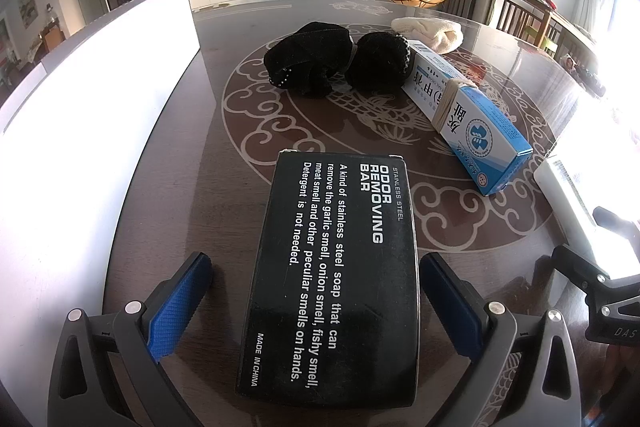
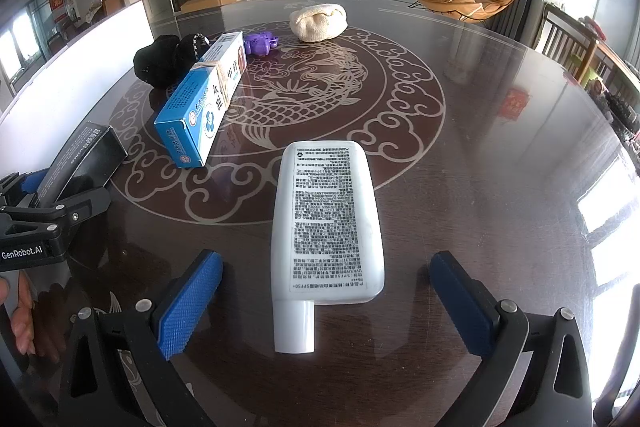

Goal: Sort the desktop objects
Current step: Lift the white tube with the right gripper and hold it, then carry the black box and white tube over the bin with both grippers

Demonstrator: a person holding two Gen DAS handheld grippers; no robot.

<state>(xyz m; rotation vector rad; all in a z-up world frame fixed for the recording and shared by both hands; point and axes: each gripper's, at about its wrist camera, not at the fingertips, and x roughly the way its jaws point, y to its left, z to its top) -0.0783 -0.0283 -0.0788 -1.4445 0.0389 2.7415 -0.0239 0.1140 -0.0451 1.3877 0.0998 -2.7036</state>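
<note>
White tube [image 2: 326, 219] lies flat on the table [image 2: 480, 155] near its front edge, between the wide-open, empty right claw [image 2: 326, 303]; probably light, smooth and squeezable, best pinched across its flat body. Left claw [image 1: 316, 301] stands open around a black box [image 1: 332, 275].

Both wrist cameras looked steeply down along their grippers, close over the bench [image 1: 224, 27], facing the far television wall. Left sat over a black box [image 1: 332, 267], right over a white tube [image 2: 326, 223]; both showed the blue carton [image 1: 472, 119].
</note>
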